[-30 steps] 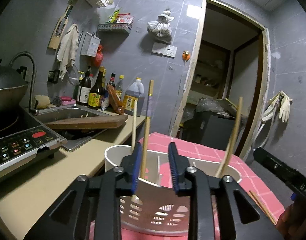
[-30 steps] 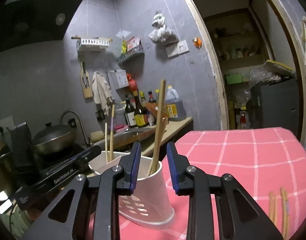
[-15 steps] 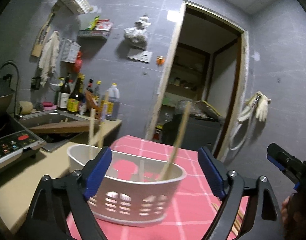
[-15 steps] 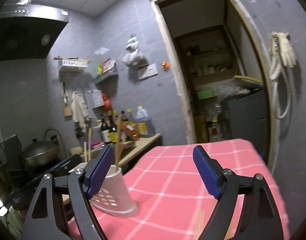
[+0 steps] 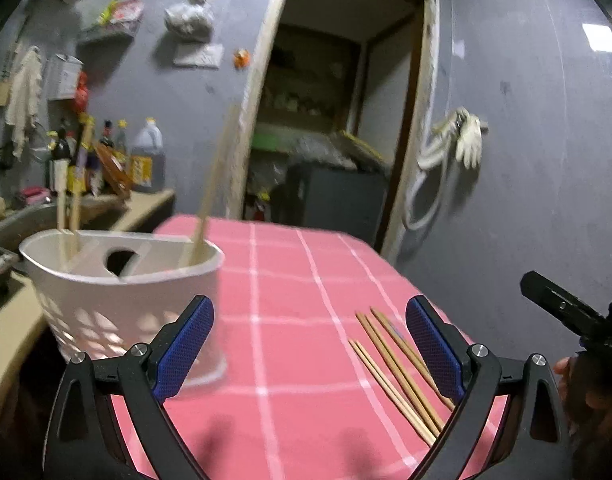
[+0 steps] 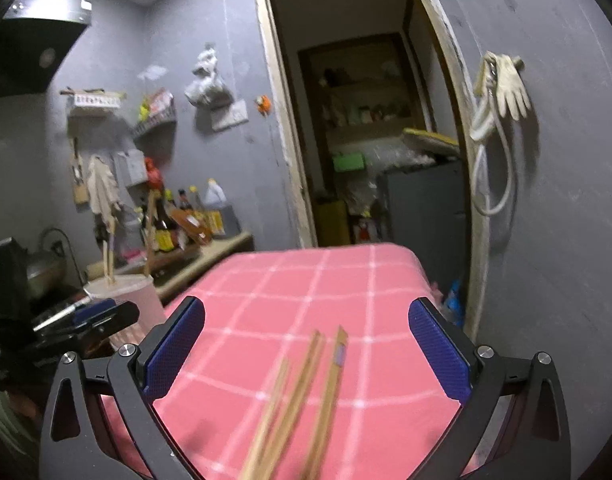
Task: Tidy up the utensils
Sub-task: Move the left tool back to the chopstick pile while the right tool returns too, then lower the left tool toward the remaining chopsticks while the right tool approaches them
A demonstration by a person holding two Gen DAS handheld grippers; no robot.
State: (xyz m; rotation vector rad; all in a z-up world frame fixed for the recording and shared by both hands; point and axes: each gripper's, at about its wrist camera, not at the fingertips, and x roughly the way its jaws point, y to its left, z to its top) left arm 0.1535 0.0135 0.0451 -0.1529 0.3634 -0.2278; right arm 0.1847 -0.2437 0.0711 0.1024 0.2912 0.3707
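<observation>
Both grippers are free of any load — the left gripper (image 5: 309, 344) has its jaws spread wide and opening a touch more, with only pink cloth between the blue pads, and the right gripper (image 6: 306, 350) likewise stands wide and opening, nothing clamped. The white holder (image 5: 122, 300) sits at the near left of the table (image 5: 290, 280), close to the counter edge, and already has chopsticks standing in it: two together in its left section and one leaning in its right section. The loose chopsticks (image 5: 397, 368) lie flat on the checked cloth to the right of the holder, well apart from it; in the right wrist view the same bundle (image 6: 302, 392) runs up between the open pads without being touched. The step in hand looks like a reach for the next pick, with several sticks not yet stowed. The next move calls for lowering one gripper over a single stick — they lie side by side, nearly touching, so the pads risk catching two — then closing and carrying it left to the holder.
</observation>
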